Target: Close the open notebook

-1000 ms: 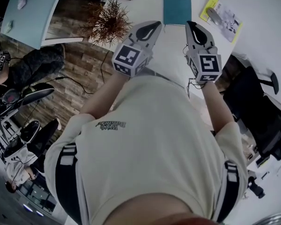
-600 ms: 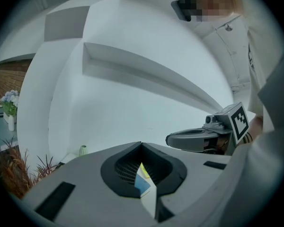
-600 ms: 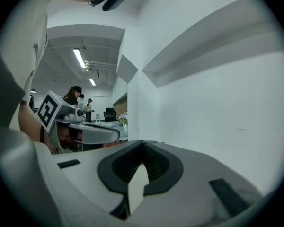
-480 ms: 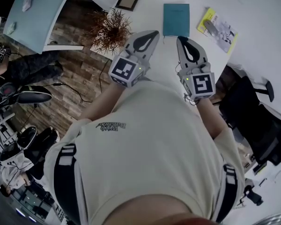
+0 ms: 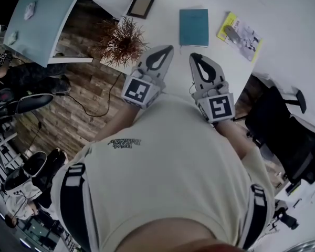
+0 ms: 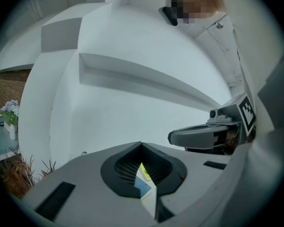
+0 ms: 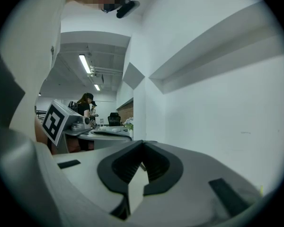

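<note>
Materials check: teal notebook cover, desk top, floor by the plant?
Teal notebook: matte card or cloth-like cover, no glare.
Desk: smooth white laminate or painted board, even tone.
Floor: wood-look planks, grain and seams show; real wood or vinyl unclear.

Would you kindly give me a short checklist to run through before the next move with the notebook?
1. The teal notebook lies closed on the white table: ok.
2. The left gripper has its fingers together, nothing between them: ok.
3. The right gripper has its fingers together, nothing between them: ok.
4. Both grippers are apart from the notebook: ok.
5. The yellow booklet lies beside the notebook, not overlapping it: ok.
6. Pages lie flat inside the cover: cannot tell.
</note>
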Demonstrator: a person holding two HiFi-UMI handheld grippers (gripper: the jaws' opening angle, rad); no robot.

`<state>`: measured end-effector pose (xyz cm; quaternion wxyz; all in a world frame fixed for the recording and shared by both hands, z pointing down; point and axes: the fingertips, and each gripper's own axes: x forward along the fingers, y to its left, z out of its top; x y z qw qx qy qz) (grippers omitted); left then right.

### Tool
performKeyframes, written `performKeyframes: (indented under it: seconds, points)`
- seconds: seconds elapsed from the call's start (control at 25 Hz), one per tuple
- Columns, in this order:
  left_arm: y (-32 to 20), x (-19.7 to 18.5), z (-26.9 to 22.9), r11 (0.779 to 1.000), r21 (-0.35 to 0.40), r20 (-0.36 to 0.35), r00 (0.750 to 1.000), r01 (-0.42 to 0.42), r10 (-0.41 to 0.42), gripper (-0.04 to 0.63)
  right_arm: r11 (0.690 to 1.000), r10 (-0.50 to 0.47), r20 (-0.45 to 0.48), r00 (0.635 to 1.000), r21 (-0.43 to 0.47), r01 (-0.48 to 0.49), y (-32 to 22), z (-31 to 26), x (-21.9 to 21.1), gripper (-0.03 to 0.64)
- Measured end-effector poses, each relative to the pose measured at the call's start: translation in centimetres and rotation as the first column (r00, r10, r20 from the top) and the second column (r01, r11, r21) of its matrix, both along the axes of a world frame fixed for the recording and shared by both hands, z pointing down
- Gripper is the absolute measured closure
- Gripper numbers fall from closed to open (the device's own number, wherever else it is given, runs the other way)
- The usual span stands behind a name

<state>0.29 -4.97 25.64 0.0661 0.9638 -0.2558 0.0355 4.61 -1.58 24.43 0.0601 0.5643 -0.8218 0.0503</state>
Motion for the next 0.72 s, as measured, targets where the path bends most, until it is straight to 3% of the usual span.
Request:
performKeyframes:
  seconds: [0.72]
  points:
    - [-0.84, 0.52, 0.08, 1.0, 0.009, -0.006, 1.0, -0.02, 0.02, 0.583, 1.0, 0.018, 0.006, 1.0, -0.009, -0.018, -0.62, -0.27, 0.59, 0.617]
